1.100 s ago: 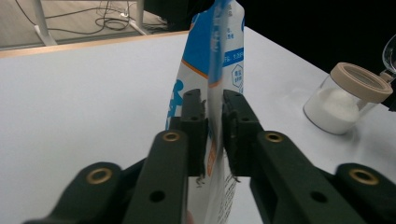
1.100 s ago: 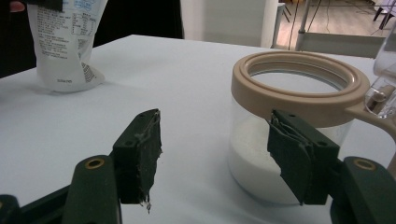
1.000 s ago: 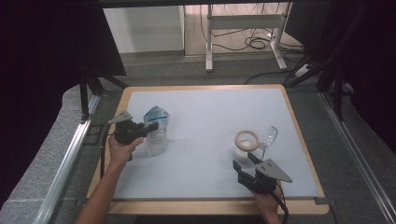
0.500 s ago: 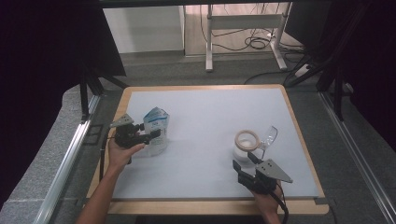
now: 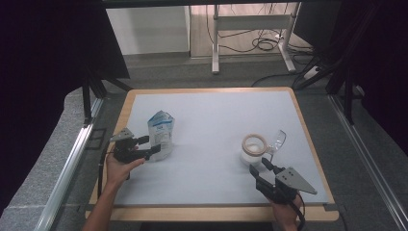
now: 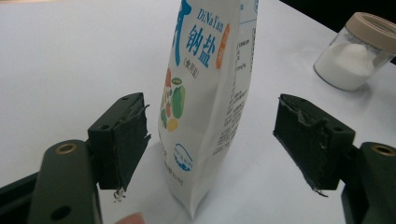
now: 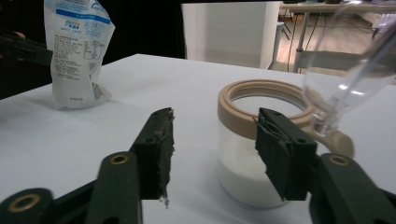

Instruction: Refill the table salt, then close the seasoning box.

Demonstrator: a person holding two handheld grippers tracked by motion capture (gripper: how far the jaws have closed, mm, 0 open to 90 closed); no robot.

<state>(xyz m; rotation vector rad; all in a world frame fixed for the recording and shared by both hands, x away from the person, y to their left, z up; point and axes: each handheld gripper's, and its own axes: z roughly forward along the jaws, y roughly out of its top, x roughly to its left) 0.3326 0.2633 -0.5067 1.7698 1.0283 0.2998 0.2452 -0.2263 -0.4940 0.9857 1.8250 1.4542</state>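
Wide white surface (image 5: 211, 134) inside a wooden rim, mostly bare across the middle and far half, with open room between the two hands. Salt bag (image 5: 160, 135) upright near the left edge, well apart from the jar (image 5: 254, 150) toward the right. Left claw (image 5: 153, 150) at the bag's base, released: jaws just been opening, bag standing between them in the left gripper view (image 6: 205, 107), pads clear of it on both sides. Right claw (image 5: 260, 168) just short of the jar, near the front edge, jaws just been closing yet not pressing; in the right gripper view the jar (image 7: 261, 140) partly behind the right-hand jaw, not between the two. Jar open-mouthed, tan ring on top, white powder low inside. Clear lid (image 5: 277, 139) tilted off beside it.
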